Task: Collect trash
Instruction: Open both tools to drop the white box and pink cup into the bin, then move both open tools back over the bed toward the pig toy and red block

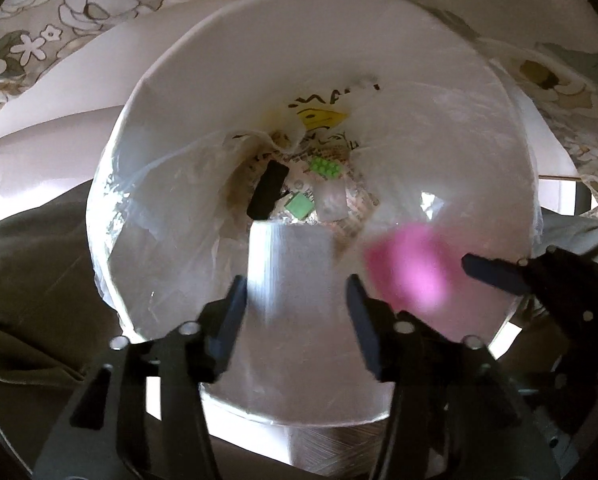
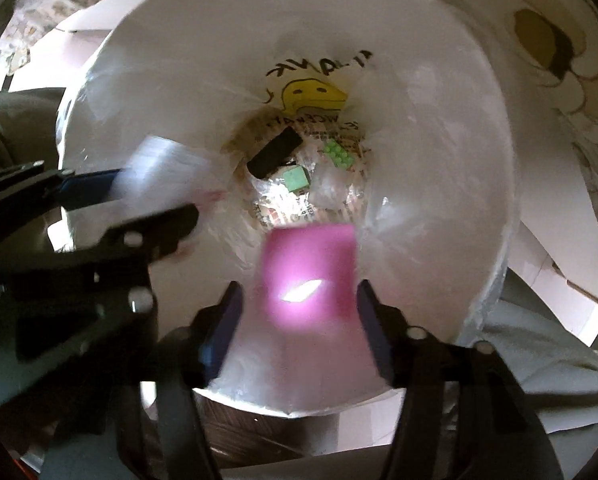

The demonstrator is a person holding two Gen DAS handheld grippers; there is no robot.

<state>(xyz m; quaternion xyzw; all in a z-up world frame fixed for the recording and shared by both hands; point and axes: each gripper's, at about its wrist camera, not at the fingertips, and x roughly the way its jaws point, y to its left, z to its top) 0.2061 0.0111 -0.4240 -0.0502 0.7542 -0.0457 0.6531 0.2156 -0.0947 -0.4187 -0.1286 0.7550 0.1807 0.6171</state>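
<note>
While both grippers hang over the lined white bin (image 1: 259, 40), left gripper (image 1: 295, 308) parted around a blurred white piece (image 1: 283, 256), right gripper (image 2: 299, 312) parted around a pink piece (image 2: 311, 268), either could clip the rim and spill outside.

Both tools point down into a white bin (image 2: 439, 128) lined with a clear bag. A blurred pink block (image 2: 311, 268) lies between the right tool's (image 2: 299, 320) open fingers, untouched. At left, the left tool (image 2: 155, 196) is beside a blurred white piece (image 2: 167, 168).
</note>
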